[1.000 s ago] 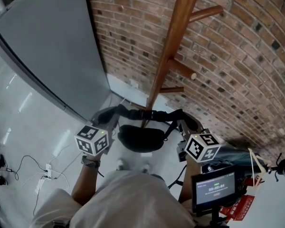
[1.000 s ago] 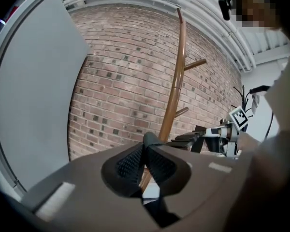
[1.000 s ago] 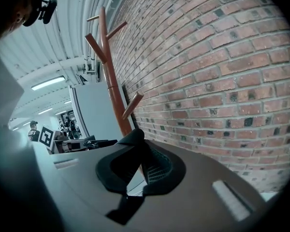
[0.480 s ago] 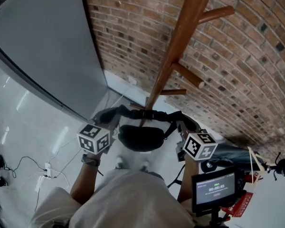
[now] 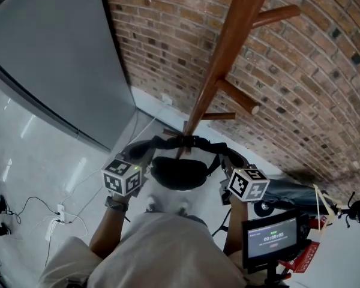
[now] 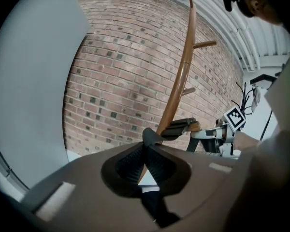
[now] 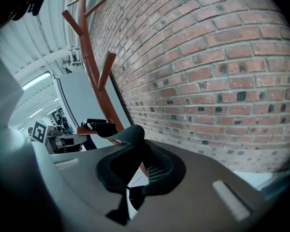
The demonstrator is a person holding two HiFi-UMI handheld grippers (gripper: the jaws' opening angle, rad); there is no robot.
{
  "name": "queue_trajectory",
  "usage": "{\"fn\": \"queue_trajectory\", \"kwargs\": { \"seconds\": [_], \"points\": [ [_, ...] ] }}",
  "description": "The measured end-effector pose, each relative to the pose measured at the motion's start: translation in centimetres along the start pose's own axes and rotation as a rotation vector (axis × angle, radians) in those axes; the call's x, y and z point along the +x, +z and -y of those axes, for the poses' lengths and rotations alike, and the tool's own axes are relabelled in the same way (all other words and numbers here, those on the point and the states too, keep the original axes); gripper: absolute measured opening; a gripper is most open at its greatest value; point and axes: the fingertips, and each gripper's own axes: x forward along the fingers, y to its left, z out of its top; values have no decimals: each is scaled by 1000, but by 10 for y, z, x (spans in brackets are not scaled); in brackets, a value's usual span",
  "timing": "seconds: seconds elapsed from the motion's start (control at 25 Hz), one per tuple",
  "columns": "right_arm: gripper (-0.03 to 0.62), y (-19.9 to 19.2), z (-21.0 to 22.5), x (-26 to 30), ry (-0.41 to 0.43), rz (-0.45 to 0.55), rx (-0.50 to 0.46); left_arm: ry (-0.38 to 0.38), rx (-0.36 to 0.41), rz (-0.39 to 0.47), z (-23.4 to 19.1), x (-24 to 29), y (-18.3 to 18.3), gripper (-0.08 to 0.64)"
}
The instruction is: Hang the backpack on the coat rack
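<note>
Brick wall (image 5: 324, 83): red-brown courses, straight ahead of me, behind the rack.
Coat rack (image 5: 231, 47): wooden pole slanting up through my head view. 3 pegs (image 5: 237, 98) show on its right side. In the left gripper view the pegs stand higher than the strap.
Backpack (image 5: 179, 173): black and rounded, slung under its strap between my 2 grippers. It is close in front of my body, near the lower part of the pole, and on none of the pegs.
Strap (image 5: 189, 141): black webbing stretched from one gripper to the other. It crosses the pole in my head view; contact with the pole I cannot tell.
Left hand-held gripper (image 6: 146, 147): jaws closed tight on the strap's left end, with a tab of webbing poking out past the tips.
Right hand-held gripper (image 7: 139, 151): jaws pinched on the strap's right end, the webbing curling over the tips.
Marker cubes (image 5: 121, 176): 1 on each gripper, either side of the backpack.
Grey panel (image 5: 54, 59): flat, left of the brick.
Floor (image 5: 36, 155): white and glossy, with thin cables (image 5: 48, 212) lying at lower left.
Screen (image 5: 271, 237): small, lit, at lower right in my head view.
</note>
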Motion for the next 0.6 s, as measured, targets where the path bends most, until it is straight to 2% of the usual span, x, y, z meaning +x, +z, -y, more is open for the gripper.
{"fn": "queue_trajectory", "kwargs": {
  "seconds": [0.6],
  "points": [
    [8,-59,-5,35,37,-137,25,-22,-40,-110,5,23,-49,5]
  ]
}}
